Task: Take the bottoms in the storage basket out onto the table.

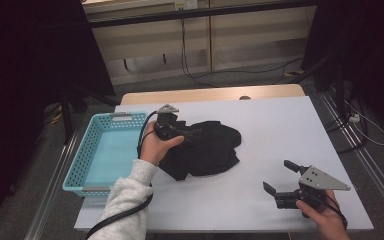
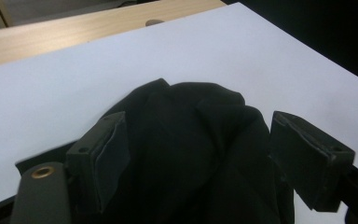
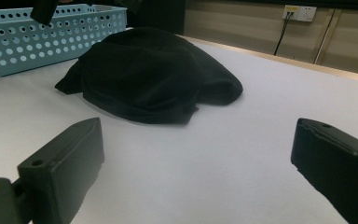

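Observation:
A crumpled black cloth point(image 1: 207, 147) lies left of the middle of the white table point(image 1: 280, 125). My left gripper point(image 1: 182, 131) rests low at the cloth's left edge, held in a hand with a grey sleeve. In the left gripper view the jaws stand wide apart with the cloth point(image 2: 186, 140) heaped between them, and a gap shows beside the right pad; the left gripper point(image 2: 200, 140) is open. My right gripper point(image 1: 278, 175) sits near the table's front right, open, with nothing between its jaws. In the right gripper view the cloth point(image 3: 154, 70) lies ahead of the right gripper point(image 3: 198, 140), well apart.
A light blue perforated basket point(image 1: 87, 150) stands on the table's left edge, right beside the left hand, and its wall point(image 3: 28, 42) shows beyond the cloth. A wooden strip point(image 1: 210, 94) runs along the table's far edge. Cables trail on the floor behind.

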Tool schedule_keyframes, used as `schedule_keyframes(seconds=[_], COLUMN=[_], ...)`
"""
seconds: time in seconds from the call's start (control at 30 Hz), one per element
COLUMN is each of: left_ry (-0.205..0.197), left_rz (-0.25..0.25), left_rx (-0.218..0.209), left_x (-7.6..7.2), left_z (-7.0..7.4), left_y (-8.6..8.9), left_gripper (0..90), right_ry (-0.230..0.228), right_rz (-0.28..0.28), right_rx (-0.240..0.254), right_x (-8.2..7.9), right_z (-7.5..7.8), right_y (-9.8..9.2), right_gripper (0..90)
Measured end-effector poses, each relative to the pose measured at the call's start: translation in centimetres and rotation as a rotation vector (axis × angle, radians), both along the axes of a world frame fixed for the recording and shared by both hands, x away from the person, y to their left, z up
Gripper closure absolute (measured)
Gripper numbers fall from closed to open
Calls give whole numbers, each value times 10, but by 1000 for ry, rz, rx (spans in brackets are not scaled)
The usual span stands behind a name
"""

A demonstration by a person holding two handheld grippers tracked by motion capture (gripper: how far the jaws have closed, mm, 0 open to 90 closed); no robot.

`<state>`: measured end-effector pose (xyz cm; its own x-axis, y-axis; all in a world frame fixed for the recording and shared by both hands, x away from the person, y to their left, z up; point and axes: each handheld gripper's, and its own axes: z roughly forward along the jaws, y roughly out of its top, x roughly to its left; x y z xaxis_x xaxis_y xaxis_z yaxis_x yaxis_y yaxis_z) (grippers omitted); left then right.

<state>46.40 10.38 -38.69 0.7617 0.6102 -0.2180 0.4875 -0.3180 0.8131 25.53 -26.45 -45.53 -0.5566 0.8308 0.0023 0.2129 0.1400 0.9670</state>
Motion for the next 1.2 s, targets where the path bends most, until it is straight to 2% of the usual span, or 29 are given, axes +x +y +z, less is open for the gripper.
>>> schedule_keyframes(seconds=[0.13,0.37,0.57,0.73,0.8,0.9,1.03,1.2], left_ry=[6,-30,5,7,-2,-15,-14,-28], left_rz=[2,-12,-52,-52,-54,-72,-88,-77], left_rx=[30,52,58,44,52,63,47,47], left_x=[-3,-16,-23,-24,-25,-27,-30,-33], left_z=[-8,-20,-31,-35,-36,-36,-37,-34], left_y=[3,2,-1,1,1,-1,-4,-3], left_gripper=[192,186,175,165,162,162,164,168], right_ry=[5,8,11,14,15,3,11,24], right_rz=[-2,-5,-8,-15,-18,-28,-18,-11], right_rx=[0,-3,-8,-14,-15,-18,-18,-26], right_x=[1,1,0,-2,-2,-3,0,2], right_z=[-1,-2,-2,-3,-3,-1,-2,-4], right_y=[-1,-2,-2,-3,-3,-2,1,3], right_gripper=[14,14,14,14,14,14,14,14])
